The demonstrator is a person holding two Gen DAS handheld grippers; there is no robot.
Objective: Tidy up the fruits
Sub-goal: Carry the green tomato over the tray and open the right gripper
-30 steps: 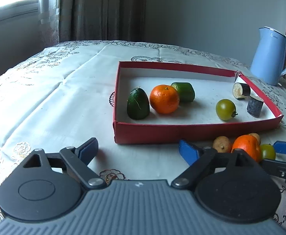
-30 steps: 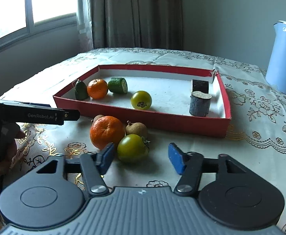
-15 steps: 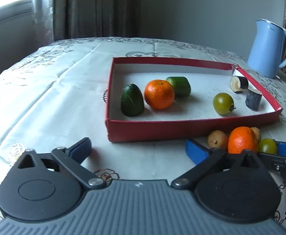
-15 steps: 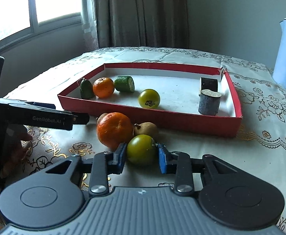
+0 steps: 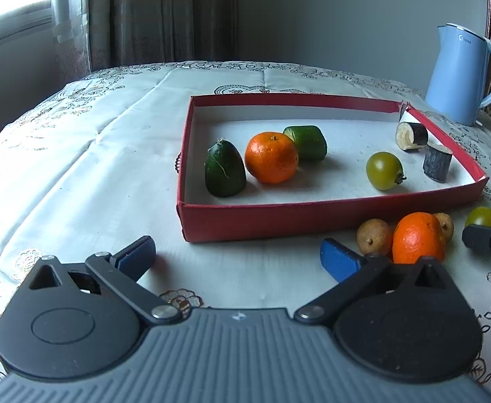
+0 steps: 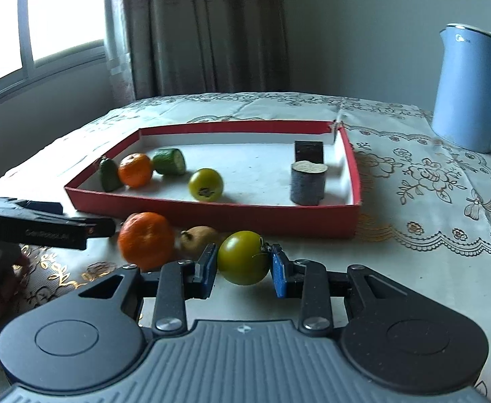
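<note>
A red tray [image 5: 279, 221] on the tablecloth holds two green cucumber pieces, an orange [image 5: 271, 158], a green tomato [image 5: 384, 170] and two dark eggplant pieces. In front of the tray lie a second orange [image 6: 146, 240] and a small brown fruit [image 6: 198, 238]. My right gripper [image 6: 242, 263] is shut on another green tomato [image 6: 242, 257], its blue pads pressing both sides just in front of the tray. My left gripper [image 5: 238, 255] stands wide open over bare cloth, left of the loose orange [image 5: 416, 238], with nothing between its fingers.
A light blue kettle [image 6: 470, 90] stands at the back right of the table, beyond the tray. A curtain and a window are behind the table. The left gripper's finger [image 6: 44, 230] reaches in from the left in the right wrist view.
My right gripper's jaws have closed onto the green tomato that lay between them. My left gripper's jaws have spread a little wider. Both hands have stayed about where they were.
</note>
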